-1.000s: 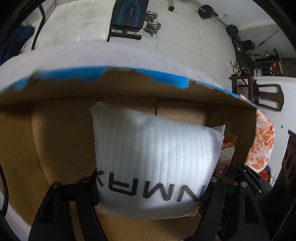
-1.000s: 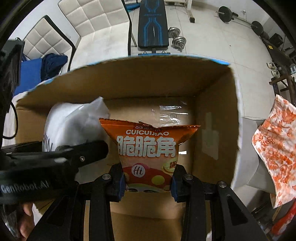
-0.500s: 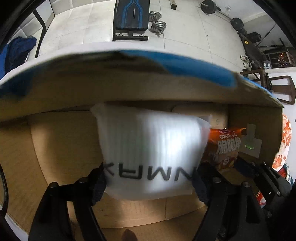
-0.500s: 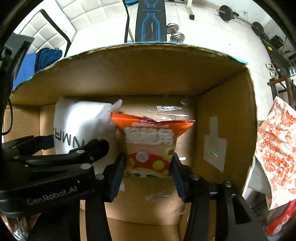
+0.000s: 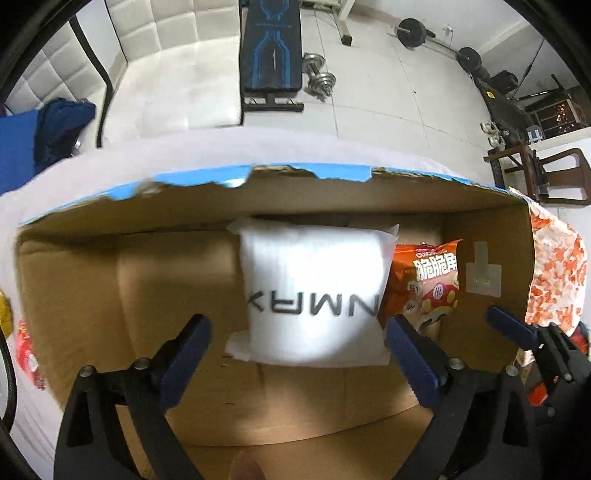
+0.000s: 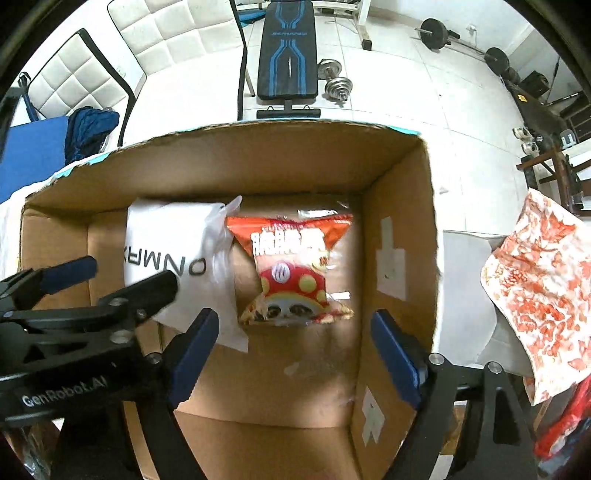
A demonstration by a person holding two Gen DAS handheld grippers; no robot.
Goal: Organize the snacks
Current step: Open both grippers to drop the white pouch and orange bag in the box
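An open cardboard box (image 6: pixel 399 206) holds two packs side by side against its far wall. The white foam pouch (image 5: pixel 314 291) with black letters stands on the left, also seen as the white pouch (image 6: pixel 173 251) in the right wrist view. The orange snack bag (image 6: pixel 291 266) leans to its right, visible too as the orange bag (image 5: pixel 428 284) in the left wrist view. My left gripper (image 5: pixel 299 354) is open in front of the pouch, touching nothing. My right gripper (image 6: pixel 295 350) is open above the box, nothing between its fingers.
A white-and-orange patterned cloth (image 6: pixel 543 280) hangs right of the box. Red snack packs (image 5: pixel 27 354) lie at the left edge. Beyond the box are a blue weight bench (image 6: pixel 288 55), dumbbells (image 6: pixel 334 85), white padded chairs (image 6: pixel 177 33) and a tiled floor.
Both grippers opened and drew back. The white pouch and the orange bag were let go and now rest inside the box.
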